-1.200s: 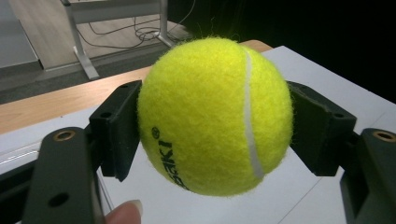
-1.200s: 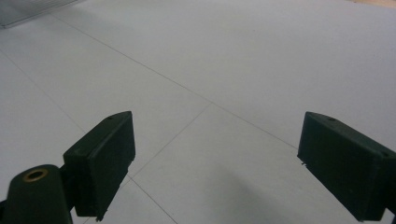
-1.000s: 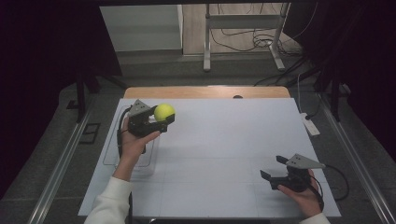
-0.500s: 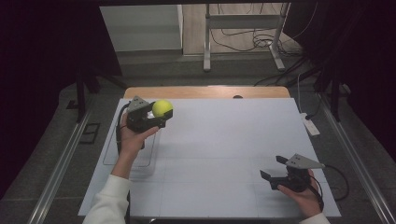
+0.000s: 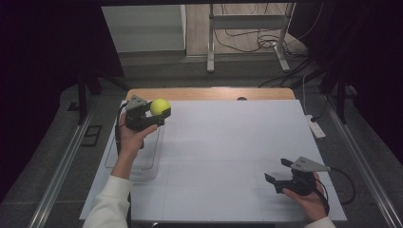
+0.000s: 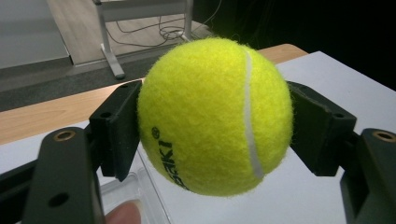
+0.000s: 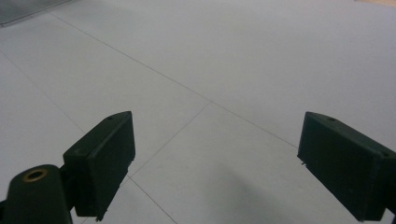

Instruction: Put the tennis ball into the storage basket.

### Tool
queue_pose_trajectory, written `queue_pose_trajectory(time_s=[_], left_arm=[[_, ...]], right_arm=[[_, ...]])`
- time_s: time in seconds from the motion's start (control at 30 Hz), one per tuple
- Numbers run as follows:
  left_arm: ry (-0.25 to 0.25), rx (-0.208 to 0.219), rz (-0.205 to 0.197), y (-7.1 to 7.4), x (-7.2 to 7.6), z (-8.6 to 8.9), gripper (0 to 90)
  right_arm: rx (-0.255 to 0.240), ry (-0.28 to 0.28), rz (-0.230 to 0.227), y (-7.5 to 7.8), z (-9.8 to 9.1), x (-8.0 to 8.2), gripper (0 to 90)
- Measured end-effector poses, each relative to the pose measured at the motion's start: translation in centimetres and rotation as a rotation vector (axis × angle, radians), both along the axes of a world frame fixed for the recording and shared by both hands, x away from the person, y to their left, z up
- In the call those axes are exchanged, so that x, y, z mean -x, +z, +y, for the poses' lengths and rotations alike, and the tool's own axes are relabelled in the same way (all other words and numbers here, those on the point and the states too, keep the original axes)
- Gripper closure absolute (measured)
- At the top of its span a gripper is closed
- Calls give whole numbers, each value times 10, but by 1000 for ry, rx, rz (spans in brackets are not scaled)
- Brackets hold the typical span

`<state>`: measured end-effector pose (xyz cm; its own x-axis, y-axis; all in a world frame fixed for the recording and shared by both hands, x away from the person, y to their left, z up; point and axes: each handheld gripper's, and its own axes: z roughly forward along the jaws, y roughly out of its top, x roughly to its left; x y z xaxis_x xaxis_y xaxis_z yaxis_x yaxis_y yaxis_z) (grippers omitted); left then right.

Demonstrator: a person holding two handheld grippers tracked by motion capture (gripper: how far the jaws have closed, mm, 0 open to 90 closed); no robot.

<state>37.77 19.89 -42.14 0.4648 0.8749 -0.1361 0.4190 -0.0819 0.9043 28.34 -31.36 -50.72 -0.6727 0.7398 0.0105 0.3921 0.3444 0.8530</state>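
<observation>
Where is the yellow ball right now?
The tennis ball is clamped between the jaws of the left gripper, held up over the far left part of the white table, above a clear tray.

Overhead light falls evenly on the white desk (image 5: pixel 237 142), leaving the floor and the room to either side in near darkness. In the high view, hands and grippers cast only faint, soft shadows. The ball (image 6: pixel 215 116) is bright and sharply focused in the left gripper view, its fuzz crisp, while the background behind it softens. The right gripper view is dimmer and greyish, with a diffuse shadow low on the desk and slightly blurred jaws.
</observation>
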Motion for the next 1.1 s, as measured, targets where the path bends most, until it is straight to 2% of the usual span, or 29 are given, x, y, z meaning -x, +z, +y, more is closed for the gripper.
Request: queue_pose_trajectory(time_s=[0.33,0.43,0.8,1.1], left_arm=[[33,4,13,-2,-2,9,268],[54,-18,27,-5,-6,9,269],[119,-35,55,-3,-17,21,268],[149,-38,85,-4,-25,31,269]], right_arm=[[-10,-4,-2,1,-1,0,113],[-12,-9,-2,1,-1,1,113],[-10,1,-4,2,0,2,113],[-10,3,-5,2,0,1,114]])
